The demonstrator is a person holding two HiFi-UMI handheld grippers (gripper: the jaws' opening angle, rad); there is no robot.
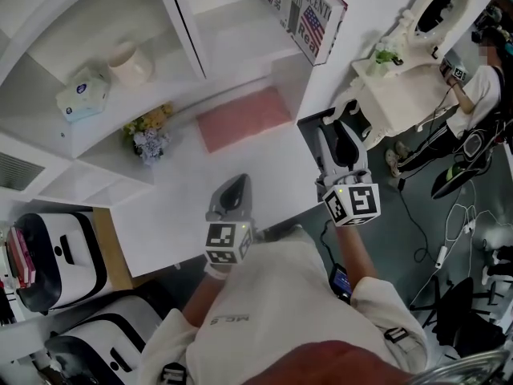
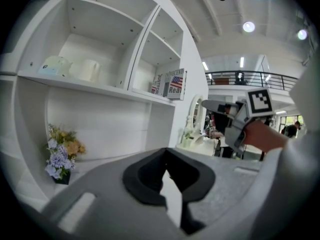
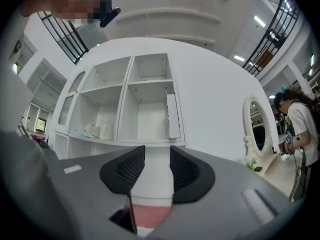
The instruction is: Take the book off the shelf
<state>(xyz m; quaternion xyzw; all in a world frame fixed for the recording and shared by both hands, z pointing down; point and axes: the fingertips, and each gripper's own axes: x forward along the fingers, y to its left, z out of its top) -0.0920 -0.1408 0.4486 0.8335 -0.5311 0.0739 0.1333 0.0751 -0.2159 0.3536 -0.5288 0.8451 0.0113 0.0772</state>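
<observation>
The book (image 1: 309, 10), its cover showing an American flag, stands upright in the right compartment of the white shelf unit (image 1: 240, 22); the same book (image 2: 172, 84) appears in the left gripper view and, edge-on, the book (image 3: 171, 115) in the right gripper view. My right gripper (image 1: 341, 125) points toward the shelf below the book, well short of it. Its jaws stand open with nothing between them (image 3: 157, 166). My left gripper (image 1: 234, 186) hovers over the white counter, jaws shut and empty (image 2: 167, 171).
A pink mat (image 1: 243, 119) lies on the counter under the shelf. Flowers (image 1: 148, 135), a tissue box (image 1: 82, 93) and a white cup (image 1: 131, 62) occupy the left compartments. A white vanity with mirror (image 1: 409, 79) and a person (image 1: 481, 95) are at right.
</observation>
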